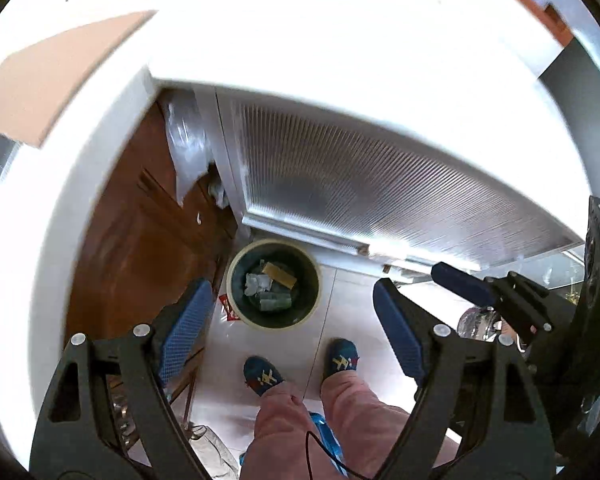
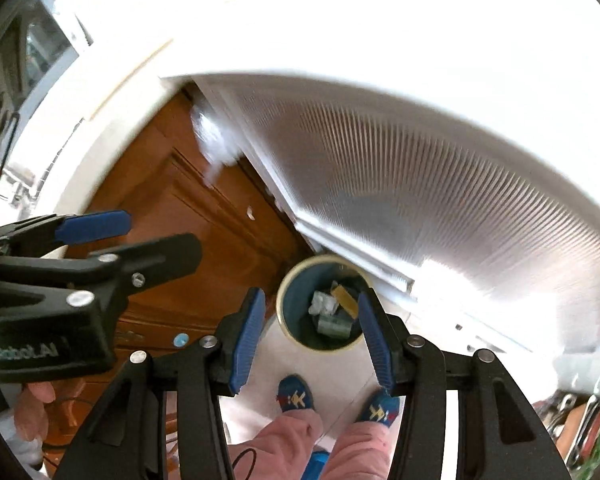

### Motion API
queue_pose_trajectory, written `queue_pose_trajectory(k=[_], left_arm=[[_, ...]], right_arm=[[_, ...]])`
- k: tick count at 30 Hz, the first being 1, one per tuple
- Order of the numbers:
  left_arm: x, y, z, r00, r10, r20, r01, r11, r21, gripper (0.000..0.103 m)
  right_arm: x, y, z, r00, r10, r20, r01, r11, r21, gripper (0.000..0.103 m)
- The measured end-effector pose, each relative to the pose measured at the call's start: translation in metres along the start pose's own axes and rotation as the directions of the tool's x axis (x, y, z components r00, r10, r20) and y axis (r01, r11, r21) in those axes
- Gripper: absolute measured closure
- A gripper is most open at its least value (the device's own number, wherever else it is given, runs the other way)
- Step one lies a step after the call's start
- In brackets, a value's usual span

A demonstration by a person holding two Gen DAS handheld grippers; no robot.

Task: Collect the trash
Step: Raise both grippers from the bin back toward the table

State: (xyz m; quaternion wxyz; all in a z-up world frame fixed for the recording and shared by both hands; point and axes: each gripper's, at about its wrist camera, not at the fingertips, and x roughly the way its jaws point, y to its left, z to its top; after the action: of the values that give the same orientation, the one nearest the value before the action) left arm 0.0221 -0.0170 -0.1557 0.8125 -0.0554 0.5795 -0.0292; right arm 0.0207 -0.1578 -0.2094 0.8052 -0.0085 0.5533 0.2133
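Bin position: I see the bin (image 1: 274,283) on the floor (image 1: 352,312), far below both tools, framed between the fingers in each wrist view, at the foot of a ribbed white panel (image 1: 380,184).
Bin contents: trash (image 1: 270,285) lies inside – crumpled clear plastic, a flat yellow piece, a greenish wrapper.
Bin build: round, dark green inside, cream rim.
Left tool (image 1: 294,312): I read it as released, jaws wide, nothing between the blue pads.
Right tool (image 2: 312,336): jaws parted, nothing gripped; blue ribbed pads.
Loose item: a red wrapper (image 1: 227,309) lies on the floor, touching the bin's left side.
Surroundings: glossy brown wooden cabinet (image 1: 140,240) left of the bin; white worktop (image 1: 340,48) above, overexposed.
Person: pink trousers, blue patterned slippers (image 1: 342,358) near the bin.
Writing: mirrored lettering on the left tool's body, partly legible, ending "Robot.AI".
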Motion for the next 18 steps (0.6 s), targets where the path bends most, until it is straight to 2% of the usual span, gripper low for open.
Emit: queue_pose_trajectory(k=[5, 9, 12, 18], left_arm=[[-0.056, -0.005, 0.02, 0.998, -0.017, 0.065, 0.016, 1.0, 0.026, 0.022], [-0.108, -0.01, 0.041, 0.988, -0.049, 0.148, 0.04, 0.997, 0.068, 0.022], [-0.141, -0.011, 0.053, 0.974, -0.081, 0.212, 0.06, 0.993, 0.104, 0.022], [-0.194, -0.011, 0.077, 0.938, -0.124, 0.322, 0.072, 0.983, 0.168, 0.022]], right_arm=[[-0.063, 0.016, 0.024, 0.995, -0.004, 0.099, 0.006, 1.0, -0.016, 0.054], [-0.107, 0.027, 0.041, 0.981, -0.032, 0.19, 0.034, 0.999, -0.009, 0.053], [-0.134, 0.035, 0.055, 0.965, -0.06, 0.255, 0.06, 0.998, 0.007, 0.053], [-0.187, 0.048, 0.079, 0.914, -0.122, 0.386, 0.109, 0.992, 0.057, 0.049]])
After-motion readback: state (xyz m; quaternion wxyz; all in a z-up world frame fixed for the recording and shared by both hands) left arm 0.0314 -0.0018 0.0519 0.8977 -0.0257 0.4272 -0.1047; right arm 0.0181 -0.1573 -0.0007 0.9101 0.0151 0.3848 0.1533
